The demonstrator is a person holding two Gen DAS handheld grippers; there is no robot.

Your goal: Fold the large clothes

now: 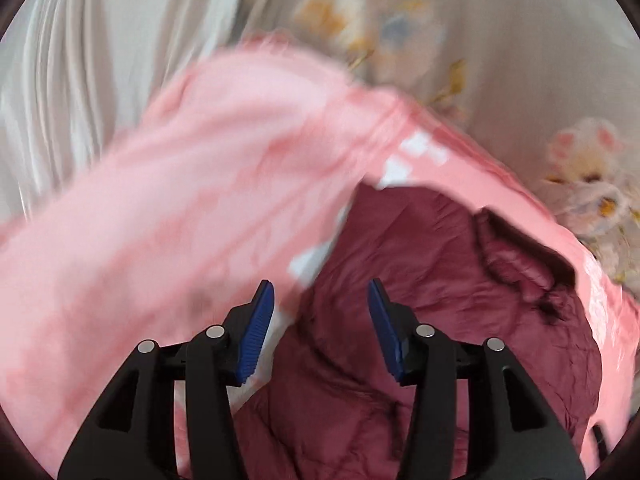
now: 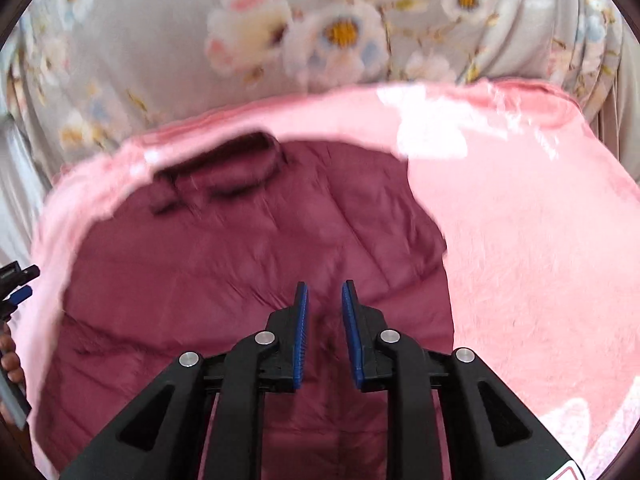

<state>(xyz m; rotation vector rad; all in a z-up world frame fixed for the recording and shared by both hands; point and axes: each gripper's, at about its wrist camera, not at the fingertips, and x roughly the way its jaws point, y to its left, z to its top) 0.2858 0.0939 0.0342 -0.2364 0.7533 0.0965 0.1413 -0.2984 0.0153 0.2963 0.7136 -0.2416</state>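
Right wrist view: a quilted maroon jacket (image 2: 248, 248) is seen spread on a fluffy pink blanket (image 2: 520, 240) over a floral bedsheet (image 2: 160, 40). Both the right tongs (image 2: 324, 300) and the left tongs (image 1: 321, 300) are released, nothing gripped.

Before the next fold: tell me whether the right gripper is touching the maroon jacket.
Cannot tell. In the right wrist view the right gripper has its jaws parted, nothing between them, above the maroon jacket; blur hides whether the tips rest on the fabric.
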